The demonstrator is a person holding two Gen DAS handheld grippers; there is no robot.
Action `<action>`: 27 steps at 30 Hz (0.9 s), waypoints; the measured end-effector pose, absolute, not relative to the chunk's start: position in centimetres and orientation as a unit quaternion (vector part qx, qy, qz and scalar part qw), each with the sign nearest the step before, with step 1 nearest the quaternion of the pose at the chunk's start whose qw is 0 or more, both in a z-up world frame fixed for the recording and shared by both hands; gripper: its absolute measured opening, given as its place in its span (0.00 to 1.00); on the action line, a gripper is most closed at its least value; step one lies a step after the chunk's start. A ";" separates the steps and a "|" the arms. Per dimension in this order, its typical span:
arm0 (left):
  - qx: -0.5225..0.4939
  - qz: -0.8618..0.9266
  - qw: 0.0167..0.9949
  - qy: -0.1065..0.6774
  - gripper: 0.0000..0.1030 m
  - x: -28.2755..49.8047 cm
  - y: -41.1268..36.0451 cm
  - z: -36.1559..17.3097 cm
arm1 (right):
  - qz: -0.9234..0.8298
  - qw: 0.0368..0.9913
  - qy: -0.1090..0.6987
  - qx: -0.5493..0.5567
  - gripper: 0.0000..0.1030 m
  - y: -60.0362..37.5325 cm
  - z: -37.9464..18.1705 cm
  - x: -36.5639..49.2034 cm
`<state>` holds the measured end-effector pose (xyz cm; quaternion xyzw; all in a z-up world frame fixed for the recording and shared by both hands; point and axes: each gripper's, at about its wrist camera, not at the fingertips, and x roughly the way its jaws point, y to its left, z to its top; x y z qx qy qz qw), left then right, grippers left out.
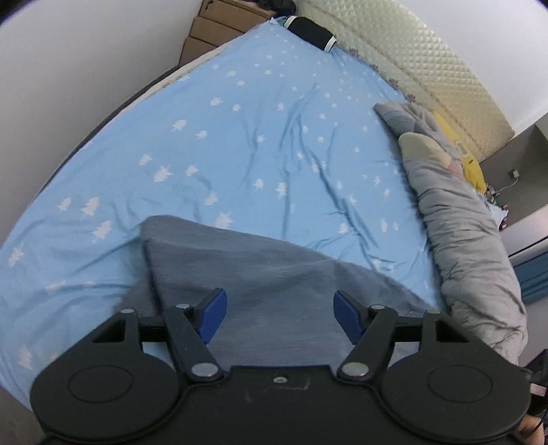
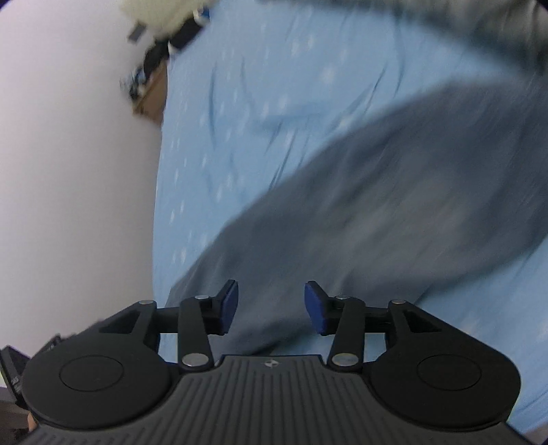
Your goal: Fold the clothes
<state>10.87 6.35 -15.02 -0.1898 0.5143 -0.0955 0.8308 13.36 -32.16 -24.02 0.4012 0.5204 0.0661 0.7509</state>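
While both tools stand released, my left gripper point(image 1: 280, 316) and right gripper point(image 2: 271, 306) hang over the grey garment point(image 1: 274, 274), which lies on the blue bedsheet point(image 1: 239, 137) near its close edge. I judge one layer doubled over; whether folding is nearly finished or barely advanced, I cannot settle. Its near portion is cut off, and the right view is motion-blurred.

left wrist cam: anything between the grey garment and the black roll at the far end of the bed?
Only bare blue sheet between grey garment and black roll, per left wrist view.
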 end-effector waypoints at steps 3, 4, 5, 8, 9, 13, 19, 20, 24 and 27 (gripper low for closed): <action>-0.188 -0.100 0.826 0.521 0.65 11.5 8.7 -15.3 | 0.072 0.720 0.540 0.430 0.68 -26.8 -25.8 13.9; -0.187 -0.102 0.825 0.524 0.65 11.7 9.5 -15.4 | 0.064 0.709 0.542 0.446 0.73 -25.3 -26.6 14.1; -0.187 -0.103 0.823 0.526 0.65 11.9 10.3 -15.5 | 0.056 0.699 0.543 0.462 0.74 -23.9 -27.4 14.2; -0.176 -0.107 0.822 0.530 0.65 12.6 12.6 -15.6 | 0.014 0.684 0.536 0.494 0.74 -21.9 -29.2 14.6; -0.174 -0.106 0.822 0.532 0.65 12.8 13.4 -15.5 | 0.000 0.679 0.534 0.505 0.74 -21.2 -29.8 14.7; -0.172 -0.102 0.822 0.533 0.65 13.6 16.0 -15.5 | -0.057 0.655 0.521 0.545 0.74 -18.6 -32.2 15.1; -0.185 -0.092 0.818 0.536 0.65 14.4 18.9 -15.8 | -0.131 0.660 0.500 0.545 0.14 -17.5 -31.9 16.6; -0.191 -0.088 0.817 0.537 0.66 14.6 19.2 -16.0 | -0.134 0.668 0.492 0.542 0.10 -17.4 -31.2 16.8; -0.217 -0.071 0.808 0.543 0.66 15.2 20.0 -16.8 | -0.138 0.700 0.479 0.511 0.07 -16.8 -28.0 18.1; -0.229 -0.058 0.805 0.545 0.66 15.6 20.1 -17.2 | -0.142 0.705 0.441 0.537 0.06 -18.8 -26.2 18.6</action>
